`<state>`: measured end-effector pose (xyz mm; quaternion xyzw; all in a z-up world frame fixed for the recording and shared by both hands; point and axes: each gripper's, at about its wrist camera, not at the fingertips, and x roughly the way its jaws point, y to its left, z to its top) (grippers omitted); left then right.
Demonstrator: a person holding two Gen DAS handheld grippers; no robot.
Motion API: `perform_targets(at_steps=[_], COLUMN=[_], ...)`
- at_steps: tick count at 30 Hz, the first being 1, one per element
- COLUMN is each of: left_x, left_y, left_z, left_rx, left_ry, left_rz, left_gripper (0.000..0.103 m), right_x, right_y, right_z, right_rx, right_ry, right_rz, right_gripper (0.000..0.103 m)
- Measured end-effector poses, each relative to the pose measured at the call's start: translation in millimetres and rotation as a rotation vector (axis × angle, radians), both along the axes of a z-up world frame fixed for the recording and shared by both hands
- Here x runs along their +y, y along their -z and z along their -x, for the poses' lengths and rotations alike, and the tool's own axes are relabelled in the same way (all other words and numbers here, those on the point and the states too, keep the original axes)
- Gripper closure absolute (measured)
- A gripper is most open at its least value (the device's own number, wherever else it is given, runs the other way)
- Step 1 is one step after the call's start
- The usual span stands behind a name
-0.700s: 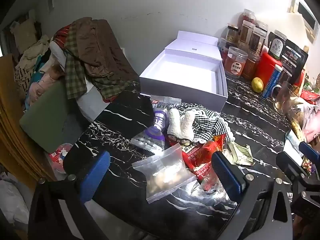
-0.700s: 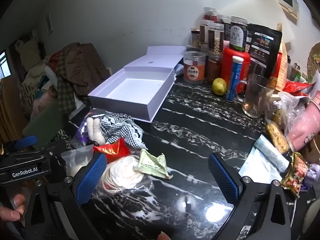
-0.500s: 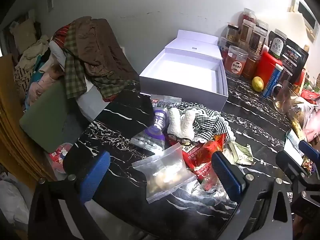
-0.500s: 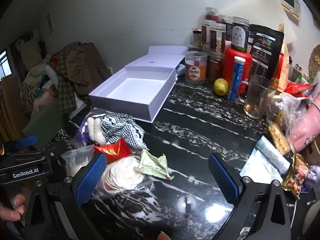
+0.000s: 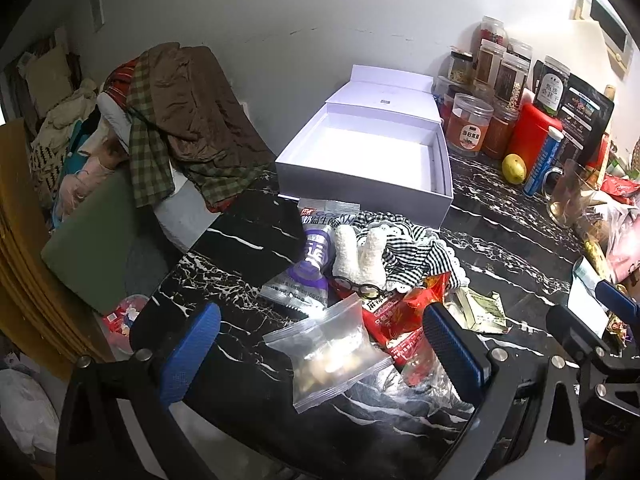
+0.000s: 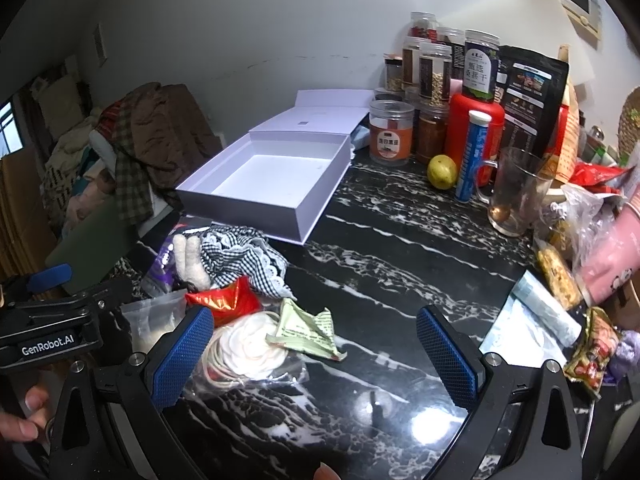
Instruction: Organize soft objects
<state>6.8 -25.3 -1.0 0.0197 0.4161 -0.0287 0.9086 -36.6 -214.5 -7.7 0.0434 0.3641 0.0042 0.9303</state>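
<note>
On the marble counter (image 6: 400,248) the white box (image 5: 442,192) sits bare; both fingers gape, holding nothing.

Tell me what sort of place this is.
Probably a lived-in home, at a black marble counter used for storage: food jars and snack packets stand by the wall, a heap of clothes lies beside it, and a white box sits open.

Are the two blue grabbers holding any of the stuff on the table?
No, nothing is held. The left gripper is wide open above the clear bag, not pinching it. The right gripper is wide open too, over bare table.
</note>
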Motion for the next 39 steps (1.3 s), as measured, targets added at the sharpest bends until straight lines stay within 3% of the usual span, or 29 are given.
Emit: perform_targets(at_steps=[29,39], left_x=[5,17], left_y=[0,2], left_z=[11,19], left_rx=[-0.004,0.001], left_ry=[-0.011,-0.019], left_rz=[0.014,0.058], left_gripper=[0.0,0.0], right_x=[2,5], right_y=[-5,-1], right_z=[10,15], right_rx=[-0.046,-0.022], right_ry=[-0.011,-0.045], right_rz=[0.051,0.009], right_gripper=[0.0,0.0])
